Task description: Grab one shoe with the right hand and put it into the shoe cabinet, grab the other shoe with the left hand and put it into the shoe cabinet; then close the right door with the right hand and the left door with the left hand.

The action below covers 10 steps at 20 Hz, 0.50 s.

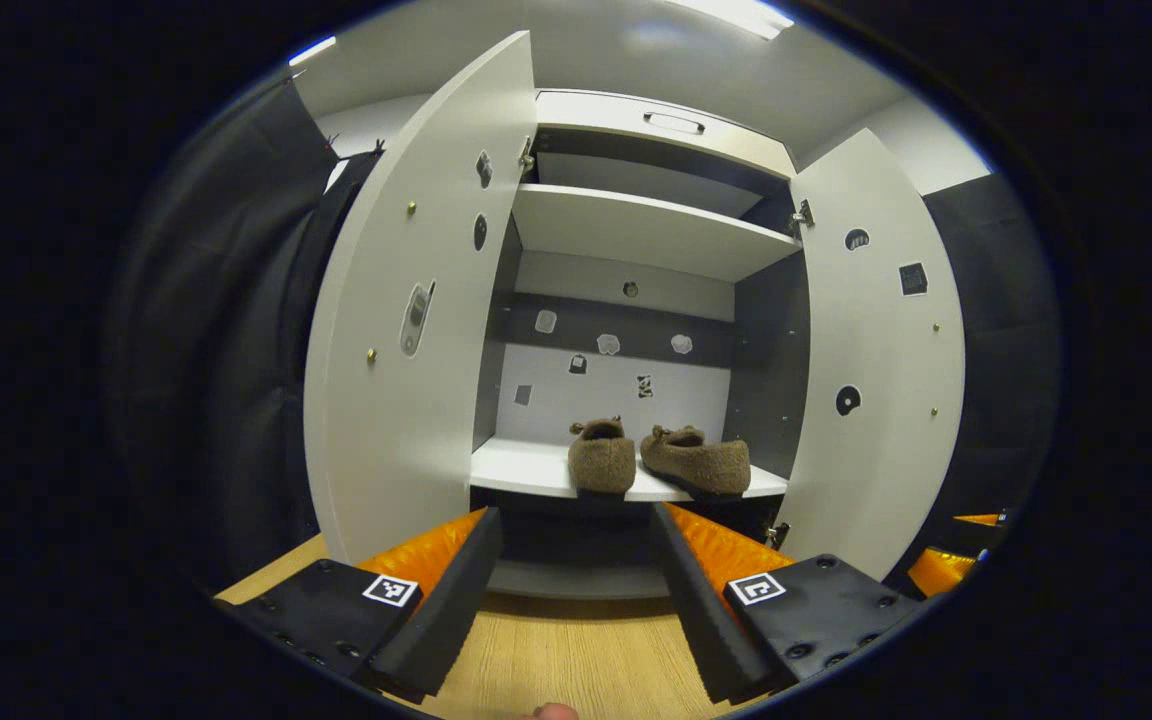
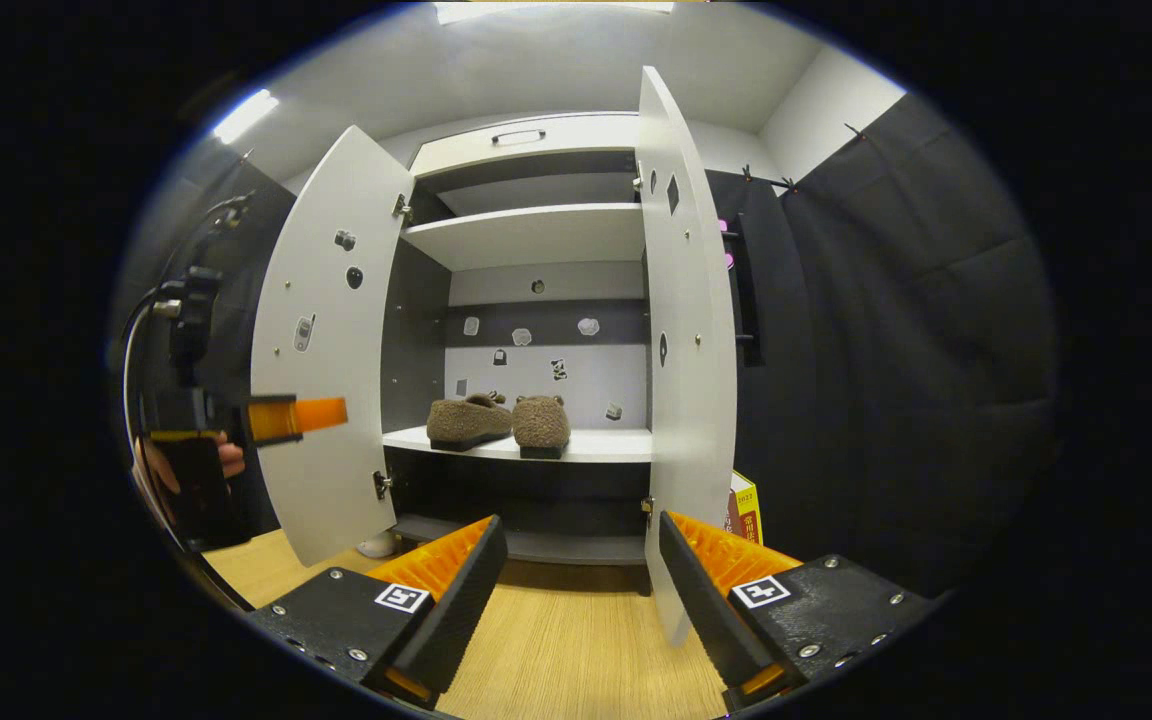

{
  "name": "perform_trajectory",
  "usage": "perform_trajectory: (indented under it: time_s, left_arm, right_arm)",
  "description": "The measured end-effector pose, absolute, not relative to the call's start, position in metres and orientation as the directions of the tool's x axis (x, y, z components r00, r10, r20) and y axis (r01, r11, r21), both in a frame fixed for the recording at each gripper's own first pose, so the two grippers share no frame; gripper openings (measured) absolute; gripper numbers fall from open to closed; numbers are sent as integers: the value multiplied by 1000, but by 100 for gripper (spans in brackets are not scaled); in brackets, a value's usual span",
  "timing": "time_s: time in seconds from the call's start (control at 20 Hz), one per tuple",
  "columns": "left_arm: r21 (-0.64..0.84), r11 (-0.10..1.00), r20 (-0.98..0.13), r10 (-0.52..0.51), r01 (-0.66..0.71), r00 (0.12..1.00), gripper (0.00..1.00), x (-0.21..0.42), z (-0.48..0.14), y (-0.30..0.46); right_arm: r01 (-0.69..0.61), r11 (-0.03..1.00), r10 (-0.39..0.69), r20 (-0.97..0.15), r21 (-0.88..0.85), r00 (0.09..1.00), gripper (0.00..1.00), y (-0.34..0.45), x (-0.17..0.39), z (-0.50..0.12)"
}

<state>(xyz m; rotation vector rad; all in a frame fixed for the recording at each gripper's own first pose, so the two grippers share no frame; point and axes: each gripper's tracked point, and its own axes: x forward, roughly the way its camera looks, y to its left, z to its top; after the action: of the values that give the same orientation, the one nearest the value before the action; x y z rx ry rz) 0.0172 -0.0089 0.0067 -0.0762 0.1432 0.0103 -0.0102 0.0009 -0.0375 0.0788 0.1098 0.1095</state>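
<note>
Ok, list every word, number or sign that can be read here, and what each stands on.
No text reads clearly.
Box beside the right door: print too small and blurred to read.
Stickers on the left door and the back wall: small pictures, no legible words.
Square markers on the left gripper and right gripper: coded patterns, not words.

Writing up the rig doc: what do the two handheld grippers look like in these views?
Left gripper: two wedge-shaped fingers on ribbed orange bodies, with flat black plates, screwed down, each bearing a square black-and-white marker. The right gripper is built the same. In the right gripper view the left gripper also shows farther off: an orange block on a dark body held in a hand, a cable looping above it.
</note>
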Motion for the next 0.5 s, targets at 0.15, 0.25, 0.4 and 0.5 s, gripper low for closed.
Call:
perform_trajectory:
  time_s: [0.15, 0.25, 0.4, 0.5]
  left_arm:
    - [-54, 997, -157, 44, -53, 987, 97, -3, -17, -4]
    - [-46, 997, -162, 55, -63, 985, 96, -13, -25, -6]
    - [-31, 997, -170, 61, -67, 984, 97, -22, -34, -9]
    - [-20, 998, -160, 58, -62, 985, 97, -27, -34, -10]
  right_arm:
    - [-74, 995, 81, -100, 71, 992, 94, -18, -8, -31]
    - [-56, 996, 61, -75, 68, 995, 94, -34, -5, -17]
    - [-2, 998, 5, -51, 59, 999, 94, -73, 1, 6]
    - [37, 997, -35, -27, 64, 999, 94, -107, 10, 29]
